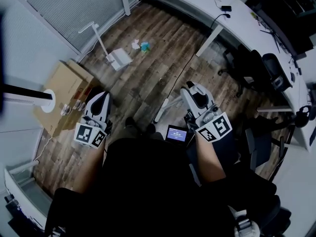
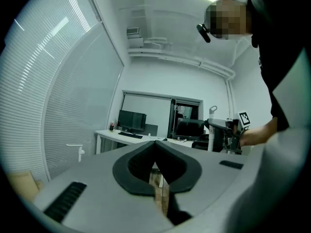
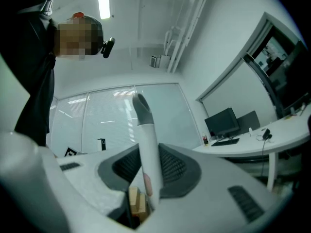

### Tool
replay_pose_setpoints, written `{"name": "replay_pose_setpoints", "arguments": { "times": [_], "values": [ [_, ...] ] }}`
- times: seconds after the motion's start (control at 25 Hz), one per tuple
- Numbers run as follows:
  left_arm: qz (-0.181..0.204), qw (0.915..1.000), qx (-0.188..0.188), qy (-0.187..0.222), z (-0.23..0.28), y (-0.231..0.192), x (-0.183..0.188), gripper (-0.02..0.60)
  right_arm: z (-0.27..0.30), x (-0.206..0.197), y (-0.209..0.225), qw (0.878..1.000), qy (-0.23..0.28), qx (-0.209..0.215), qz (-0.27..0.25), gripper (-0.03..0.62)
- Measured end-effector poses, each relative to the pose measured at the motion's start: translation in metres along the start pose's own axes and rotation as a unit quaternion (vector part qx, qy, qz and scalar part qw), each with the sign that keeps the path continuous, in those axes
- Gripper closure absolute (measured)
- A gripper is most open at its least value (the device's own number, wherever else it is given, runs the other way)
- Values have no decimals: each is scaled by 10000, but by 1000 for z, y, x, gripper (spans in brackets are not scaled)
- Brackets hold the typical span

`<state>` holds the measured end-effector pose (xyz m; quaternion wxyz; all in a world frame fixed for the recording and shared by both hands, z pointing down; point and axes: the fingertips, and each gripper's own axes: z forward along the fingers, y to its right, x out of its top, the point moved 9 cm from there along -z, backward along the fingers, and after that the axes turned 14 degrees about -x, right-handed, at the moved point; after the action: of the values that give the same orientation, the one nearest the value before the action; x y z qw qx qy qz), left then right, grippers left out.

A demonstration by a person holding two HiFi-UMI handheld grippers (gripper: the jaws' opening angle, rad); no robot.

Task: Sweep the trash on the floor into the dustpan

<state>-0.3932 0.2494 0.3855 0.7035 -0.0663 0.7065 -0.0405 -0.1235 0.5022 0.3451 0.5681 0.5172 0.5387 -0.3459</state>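
Observation:
The white dustpan (image 1: pixel 119 58) stands on the wooden floor with its long handle (image 1: pixel 98 34) upright. Just to its right lie the trash pieces: crumpled white paper (image 1: pixel 135 44) and a teal scrap (image 1: pixel 144 47). My right gripper (image 1: pixel 190 89) is shut on the white broom handle (image 3: pixel 146 144), whose grey tip rises between the jaws; the broom's lower end (image 1: pixel 162 110) reaches the floor near my feet. My left gripper (image 1: pixel 101 99) hangs shut with nothing in it, well short of the dustpan. In the left gripper view its jaws (image 2: pixel 156 152) meet on nothing.
A cardboard box (image 1: pixel 63 90) sits left of my left gripper beside a white stand (image 1: pixel 48 100). A long white desk (image 1: pixel 197 1) curves across the back, with black chairs (image 1: pixel 256 68) at the right. Blinds line the left wall.

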Motion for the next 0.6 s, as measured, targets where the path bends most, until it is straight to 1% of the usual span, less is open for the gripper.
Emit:
{"name": "replay_pose_setpoints", "arguments": {
  "times": [0.12, 0.24, 0.32, 0.6],
  "values": [
    [67, 9999, -61, -43, 4, 7, 0, 588, -2, -3, 3, 10000, 40, 38, 69, 490],
    [229, 9996, -104, -103, 6, 13, 1, 588, -2, -7, 5, 9998, 54, 109, 149, 490],
    [307, 9994, -85, -146, 6, 15, 0, 588, 0, -9, 6, 9997, 11, 137, 188, 490],
    [364, 9992, 51, -125, 4, 11, 5, 588, 10, -8, 3, 9995, 73, 217, 222, 490]
  ]
}}
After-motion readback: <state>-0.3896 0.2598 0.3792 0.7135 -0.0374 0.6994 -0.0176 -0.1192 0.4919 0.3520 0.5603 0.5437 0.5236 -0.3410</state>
